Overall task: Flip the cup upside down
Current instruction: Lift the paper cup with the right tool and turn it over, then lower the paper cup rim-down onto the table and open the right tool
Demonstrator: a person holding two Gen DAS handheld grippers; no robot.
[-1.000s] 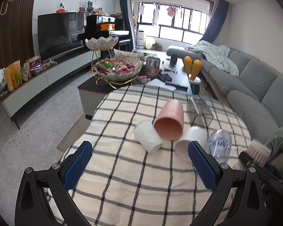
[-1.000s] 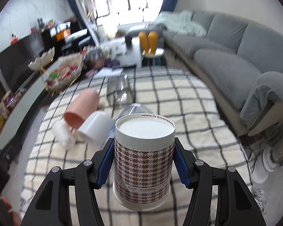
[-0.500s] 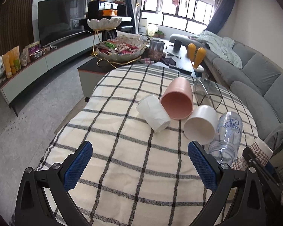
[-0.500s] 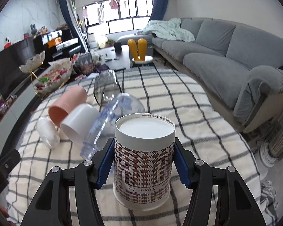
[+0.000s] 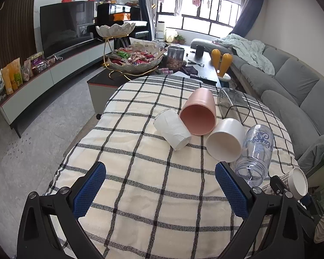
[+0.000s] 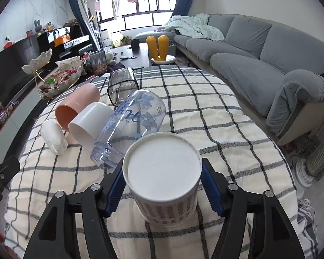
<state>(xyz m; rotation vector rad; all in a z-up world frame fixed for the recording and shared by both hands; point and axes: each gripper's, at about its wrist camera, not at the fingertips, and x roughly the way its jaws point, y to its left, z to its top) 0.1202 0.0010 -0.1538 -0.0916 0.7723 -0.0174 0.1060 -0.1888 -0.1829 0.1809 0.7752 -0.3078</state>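
Observation:
My right gripper (image 6: 163, 191) is shut on a brown houndstooth paper cup (image 6: 164, 179), upside down with its white base facing up, low over the checked tablecloth (image 6: 216, 116). The same cup (image 5: 297, 182) shows at the right edge of the left wrist view. My left gripper (image 5: 161, 186) is open and empty above the near part of the table. Several cups lie on their sides: a small white one (image 5: 172, 129), a pink one (image 5: 198, 115), a white one (image 5: 225, 141) and a clear printed one (image 5: 256, 151).
A clear smoky glass (image 5: 231, 104) lies behind the pink cup. A grey sofa (image 6: 270, 60) runs along the right. A coffee table with a snack bowl (image 5: 136, 61) stands beyond the table. A heater (image 6: 317, 157) stands on the floor at the right.
My right gripper has tilted and lowered with the cup, so I now look down on its white base. My left gripper has drawn back and the cups look farther off.

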